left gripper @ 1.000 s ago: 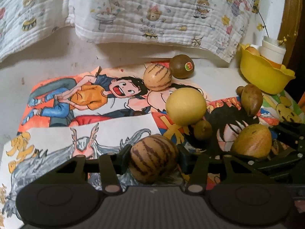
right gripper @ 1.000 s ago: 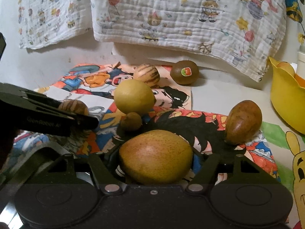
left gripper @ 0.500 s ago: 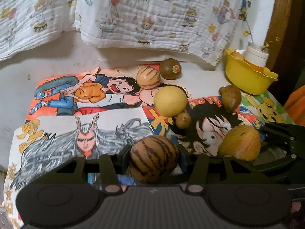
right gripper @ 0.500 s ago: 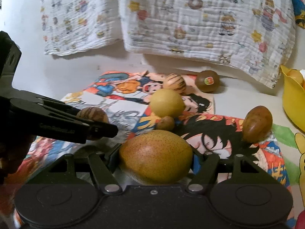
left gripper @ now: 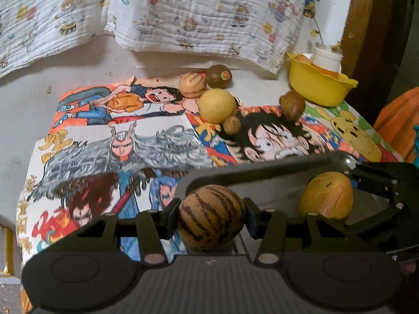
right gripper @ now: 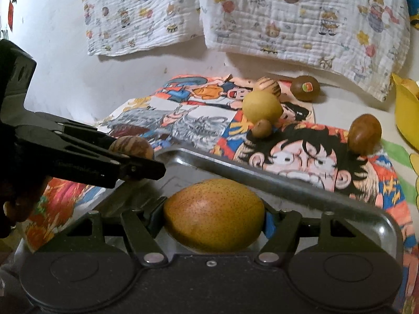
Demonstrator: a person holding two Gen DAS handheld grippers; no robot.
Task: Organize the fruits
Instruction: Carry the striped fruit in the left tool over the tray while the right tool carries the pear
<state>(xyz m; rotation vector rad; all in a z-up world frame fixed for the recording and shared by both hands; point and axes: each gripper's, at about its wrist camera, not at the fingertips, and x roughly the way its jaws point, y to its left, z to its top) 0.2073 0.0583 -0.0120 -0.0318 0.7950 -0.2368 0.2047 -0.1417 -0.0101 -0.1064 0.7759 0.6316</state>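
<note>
My left gripper [left gripper: 211, 216] is shut on a brown striped fruit [left gripper: 210, 217], held over the left end of a metal tray [left gripper: 262, 167]. My right gripper [right gripper: 213, 226] is shut on a yellow-orange speckled pear [right gripper: 213, 225], held over the same tray [right gripper: 262, 175]; that pear also shows in the left wrist view [left gripper: 326, 198]. On the cartoon mat [left gripper: 117, 141] farther back lie a yellow round fruit [left gripper: 216, 105], a second striped fruit [left gripper: 192, 85], a kiwi with a sticker [left gripper: 218, 76], a small brown fruit [left gripper: 231, 125] and a brown oval fruit [left gripper: 292, 104].
A yellow bowl [left gripper: 316, 86] holding a white jar stands at the back right. A printed white cloth [left gripper: 183, 13] hangs along the back wall. An orange object [left gripper: 398, 120] sits at the far right edge.
Both grippers have pulled back toward the near edge and risen with their fruits. The metal tray has come into view beneath them. The fruits on the mat have not moved.
</note>
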